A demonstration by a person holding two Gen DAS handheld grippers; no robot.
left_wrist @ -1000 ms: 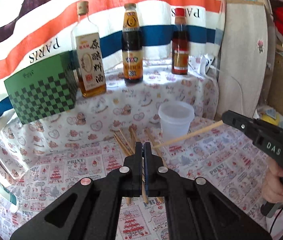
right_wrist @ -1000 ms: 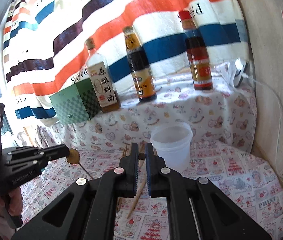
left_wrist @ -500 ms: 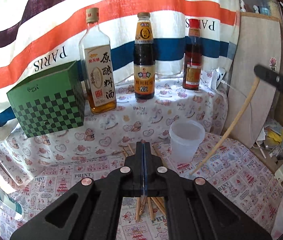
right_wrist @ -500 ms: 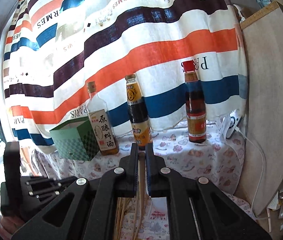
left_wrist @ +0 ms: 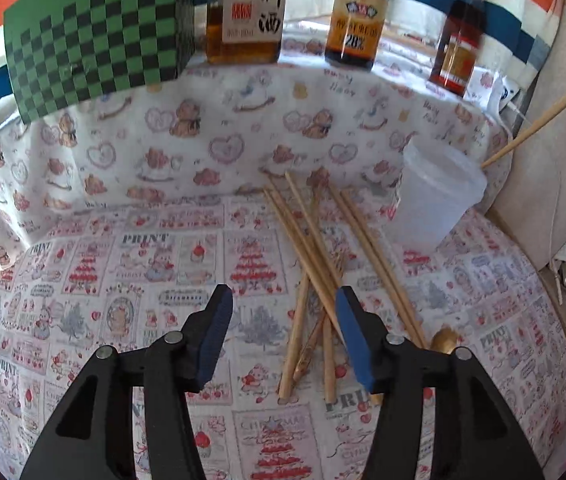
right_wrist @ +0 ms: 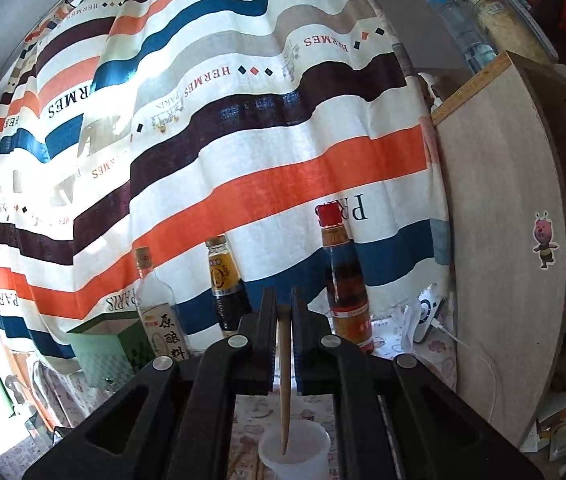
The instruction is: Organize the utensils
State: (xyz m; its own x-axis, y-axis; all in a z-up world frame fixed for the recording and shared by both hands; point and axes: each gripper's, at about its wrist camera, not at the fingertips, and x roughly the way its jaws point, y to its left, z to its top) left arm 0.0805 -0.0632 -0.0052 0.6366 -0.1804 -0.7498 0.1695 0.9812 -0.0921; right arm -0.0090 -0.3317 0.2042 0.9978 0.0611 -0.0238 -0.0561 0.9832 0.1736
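1. Wooden chopsticks (left_wrist: 315, 264) lay in a loose crossed pile on the bench's printed cloth (left_wrist: 123, 264), near the back edge, just left of the translucent plastic cup (left_wrist: 435, 200).
2. The left claw (left_wrist: 283, 320) hung over the pile's near end, its blue-padded fingers spread wide.
3. The right claw (right_wrist: 283, 312) was pinching one chopstick (right_wrist: 284, 380), its tip hanging down at the cup's (right_wrist: 295, 452) mouth.

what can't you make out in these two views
- Left wrist view: the right hand-held gripper is off frame; only its chopstick shows, cut by the edge.
- Right wrist view: the cup base is cut off; the chopstick pile is mostly hidden by the gripper body.
- Bottle tops cropped.
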